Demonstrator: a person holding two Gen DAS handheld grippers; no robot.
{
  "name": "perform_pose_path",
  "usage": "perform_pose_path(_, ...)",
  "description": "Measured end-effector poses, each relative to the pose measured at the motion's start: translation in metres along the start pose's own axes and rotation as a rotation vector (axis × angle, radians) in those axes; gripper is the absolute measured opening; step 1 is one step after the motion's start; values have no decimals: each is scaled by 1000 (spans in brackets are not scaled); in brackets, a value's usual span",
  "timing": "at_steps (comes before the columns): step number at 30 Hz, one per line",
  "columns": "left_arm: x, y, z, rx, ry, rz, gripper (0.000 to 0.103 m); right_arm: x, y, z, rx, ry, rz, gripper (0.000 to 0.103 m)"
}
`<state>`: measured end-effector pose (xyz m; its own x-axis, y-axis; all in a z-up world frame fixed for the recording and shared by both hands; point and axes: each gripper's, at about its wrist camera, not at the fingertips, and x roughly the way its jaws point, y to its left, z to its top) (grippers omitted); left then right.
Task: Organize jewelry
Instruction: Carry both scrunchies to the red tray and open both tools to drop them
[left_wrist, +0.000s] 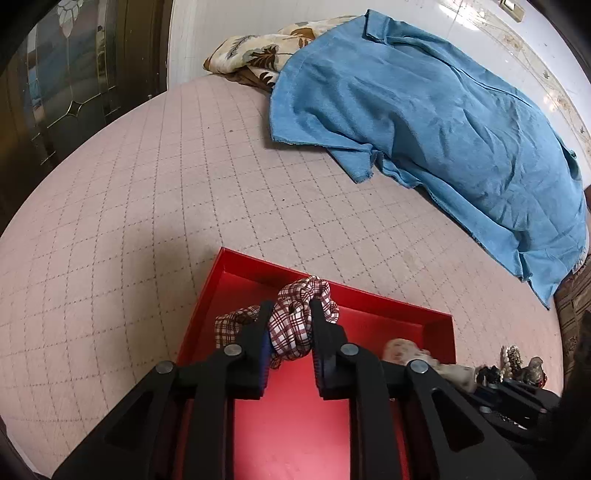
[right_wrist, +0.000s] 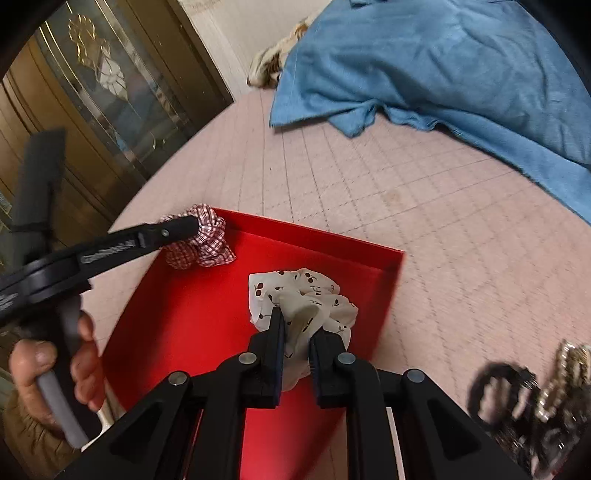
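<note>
**Red tray holds both scrunchies, each one in a clenched grip**

Pink quilted bed cover (left_wrist: 140, 206) spreads wide and mostly bare to the left of and beyond the tray, giving open room on those sides. Far across it lies a rumpled blue blanket (left_wrist: 461, 122), its near edge well apart from the tray, with a floral pillow (left_wrist: 258, 55) tucked behind it at the bed's far edge. A dark glazed cabinet (right_wrist: 110, 85) stands beyond the bed's left edge.

The red tray (right_wrist: 207, 317) has low upright walls; its far wall and right corner show clearly, and most of its floor is bare. Over its far left corner the left gripper (left_wrist: 290, 317) has its jaws clenched on the plaid scrunchie (left_wrist: 295, 314), which bulges out past both fingers. Nearer the tray's middle, toward the right wall, the right gripper (right_wrist: 297, 328) has its jaws closed on the white cherry-print scrunchie (right_wrist: 306, 295).

Outside the tray's right wall, on the cover, sits a blurred heap of jewelry (right_wrist: 532, 387): dark pieces and a pearl-like strand.
</note>
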<state>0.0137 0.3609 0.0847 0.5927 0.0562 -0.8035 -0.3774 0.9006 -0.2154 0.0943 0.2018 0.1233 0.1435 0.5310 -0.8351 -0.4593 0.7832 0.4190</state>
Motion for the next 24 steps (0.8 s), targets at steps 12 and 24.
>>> perform_pose_path(12, -28, 7, 4, -17, -70, -14, 52, 4, 2, 8, 7, -19, 5, 56)
perform_pose_path(24, -100, -27, -22, 32, -155, 62, 61, -93, -27, -27, 39, -122, -24, 59)
